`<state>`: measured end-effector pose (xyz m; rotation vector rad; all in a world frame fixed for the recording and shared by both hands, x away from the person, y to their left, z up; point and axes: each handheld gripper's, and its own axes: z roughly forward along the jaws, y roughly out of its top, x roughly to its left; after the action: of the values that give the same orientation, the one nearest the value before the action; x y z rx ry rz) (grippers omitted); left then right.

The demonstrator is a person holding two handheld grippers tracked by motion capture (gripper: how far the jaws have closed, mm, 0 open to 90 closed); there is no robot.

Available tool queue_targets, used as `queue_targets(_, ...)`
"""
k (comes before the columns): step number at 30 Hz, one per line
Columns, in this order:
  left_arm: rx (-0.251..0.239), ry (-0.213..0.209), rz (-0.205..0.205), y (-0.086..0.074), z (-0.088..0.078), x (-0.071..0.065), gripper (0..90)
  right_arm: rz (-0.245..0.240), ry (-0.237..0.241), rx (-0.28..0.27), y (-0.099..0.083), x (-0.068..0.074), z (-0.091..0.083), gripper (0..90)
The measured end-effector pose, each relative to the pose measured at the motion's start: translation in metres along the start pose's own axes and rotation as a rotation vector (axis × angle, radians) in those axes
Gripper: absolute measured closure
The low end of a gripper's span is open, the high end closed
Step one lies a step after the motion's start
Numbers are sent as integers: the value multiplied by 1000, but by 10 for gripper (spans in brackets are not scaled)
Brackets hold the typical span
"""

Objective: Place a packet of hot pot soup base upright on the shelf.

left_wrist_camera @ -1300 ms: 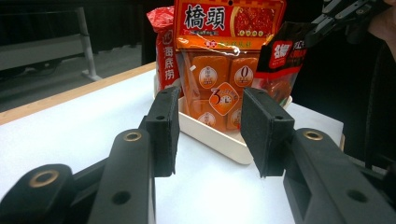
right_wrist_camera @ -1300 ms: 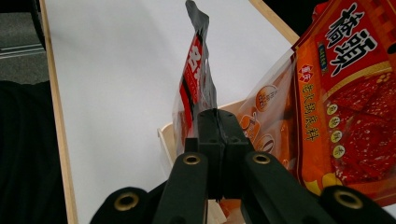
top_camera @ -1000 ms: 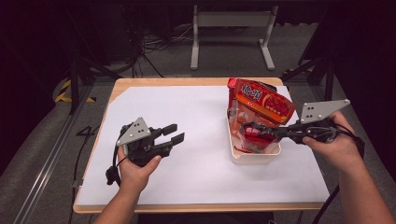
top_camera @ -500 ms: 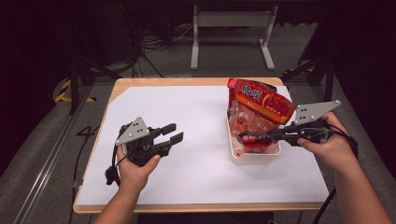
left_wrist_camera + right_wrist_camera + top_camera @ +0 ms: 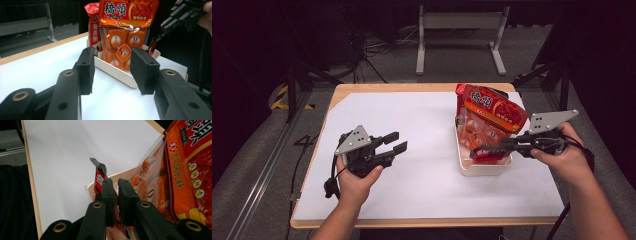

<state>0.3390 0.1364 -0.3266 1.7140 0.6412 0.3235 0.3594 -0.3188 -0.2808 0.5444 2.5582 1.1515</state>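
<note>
- The table [image 5: 422,205], white-topped with a wooden edge, held everything in the high view; a grey metal frame [image 5: 459,22] stood on the floor beyond it.
- A cream tray [image 5: 482,169] sat on the right half of the table, well apart from the left hand.
- A large orange packet [image 5: 492,107] with red printing stood upright in the tray and leaned toward the right; in the left gripper view its clear lower part showed orange cubes. A red packet [image 5: 92,25] stood just beside it at the tray's far end.
- The right gripper [image 5: 484,150], held level in the person's right hand, reached over the tray's near end. Its jaws had just been opening a little, yet in the right gripper view they stood narrow, with a small red sachet [image 5: 100,178] between them; the pads still seemed to pinch it. The sachet's crimped grey top stuck up past the jaw tips, above the tray's rim and just beside the large packet.
- The left gripper [image 5: 393,142] rested on the bare white surface in the left hand, pointing toward the tray. Its jaws had just been opening slightly and stood moderately wide, with nothing between them.
</note>
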Motion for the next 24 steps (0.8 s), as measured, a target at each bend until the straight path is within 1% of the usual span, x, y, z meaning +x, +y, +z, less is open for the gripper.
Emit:
queue_targets(1,0,0,0,0,0,0,539,0,0,0,0,0,0,823)
queue_targets(2,1,8,3,0,-2,1,531,7,-5,-25,-1,0,0,795)
queue_targets(3,1,8,3,0,-2,1,524,11,-11,-36,-1,0,-1,776)
queue_targets(4,2,18,7,-1,-4,1,516,22,-13,-57,-2,1,-1,747)
queue_targets(5,2,18,7,-1,-4,1,511,22,-13,-57,-2,1,-1,747)
queue_targets(6,2,26,13,-1,-7,2,511,27,-15,-69,-2,1,-2,714)
queue_targets(7,5,30,16,-1,-9,3,503,36,-25,-98,-2,2,-3,649)
queue_targets(8,5,33,16,-2,-10,3,500,41,-39,-117,-2,3,-4,601)
queue_targets(11,4,43,18,-2,-15,6,489,66,-76,-158,-5,5,-7,491)
queue_targets(14,1,62,22,-4,-22,8,472,96,-112,-195,-9,8,-11,383)
queue_targets(15,-3,72,26,-5,-25,10,464,110,-126,-208,-11,9,-12,363)
queue_targets(16,-2,74,24,-6,-27,10,456,125,-144,-220,-13,11,-13,345)
queue_targets(17,-6,81,23,-7,-29,11,451,130,-160,-226,-14,11,-14,327)
queue_targets(18,-6,81,23,-7,-29,11,447,130,-160,-226,-14,11,-14,327)
queue_targets(19,-7,90,30,-9,-34,13,447,138,-183,-232,-16,12,-15,315)
queue_targets(21,-8,100,26,-12,-40,14,435,165,-236,-243,-23,14,-17,288)
queue_targets(22,-7,106,31,-13,-42,15,435,165,-236,-243,-23,14,-17,288)
queue_targets(24,-8,122,37,-16,-48,17,430,171,-254,-247,-26,15,-18,281)
